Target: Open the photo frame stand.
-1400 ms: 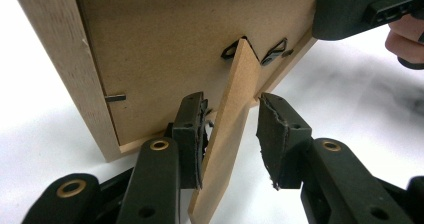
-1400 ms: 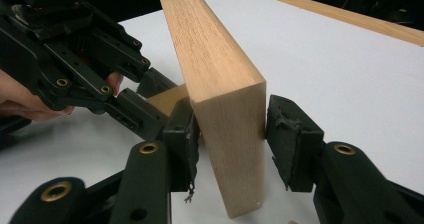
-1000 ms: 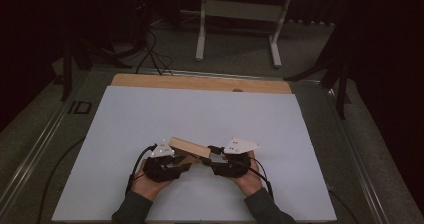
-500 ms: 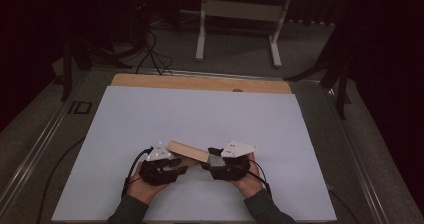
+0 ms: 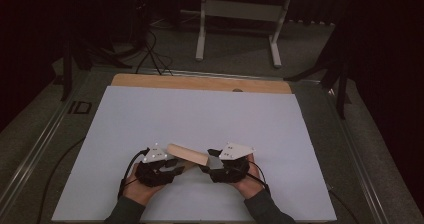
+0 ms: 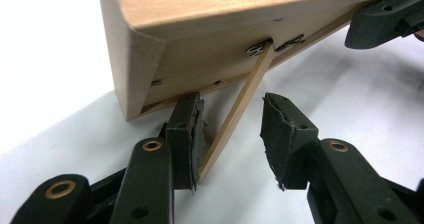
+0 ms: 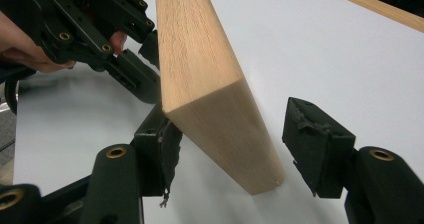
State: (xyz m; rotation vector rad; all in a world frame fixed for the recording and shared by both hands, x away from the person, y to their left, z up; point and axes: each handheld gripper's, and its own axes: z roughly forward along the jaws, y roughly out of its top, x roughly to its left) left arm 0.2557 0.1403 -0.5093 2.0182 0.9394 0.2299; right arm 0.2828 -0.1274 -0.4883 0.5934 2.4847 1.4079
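A light wooden block (image 5: 187,155) lies tilted near the table's front edge, between both grippers. My left gripper (image 5: 170,168) sits at its left end and my right gripper (image 5: 206,167) at its right end. In the left gripper view the block (image 6: 210,29) shows its underside. A thin wooden strip (image 6: 235,116) slants down from it between my open left gripper (image 6: 232,109) jaws and leans against the left pad (image 6: 192,134). In the right gripper view the block's end (image 7: 225,129) stands between my open right gripper (image 7: 232,124) jaws, with a gap to the right pad (image 7: 312,139).
A white sheet (image 5: 200,119) covers the table, whose wooden edge (image 5: 200,83) shows at the far side. Beyond it stand a white metal frame (image 5: 237,14) and cables (image 5: 150,54) on the dark floor. The person's hands hold the grippers at the front edge.
Both hands, with the block between them, have shifted slightly toward the near edge of the table.
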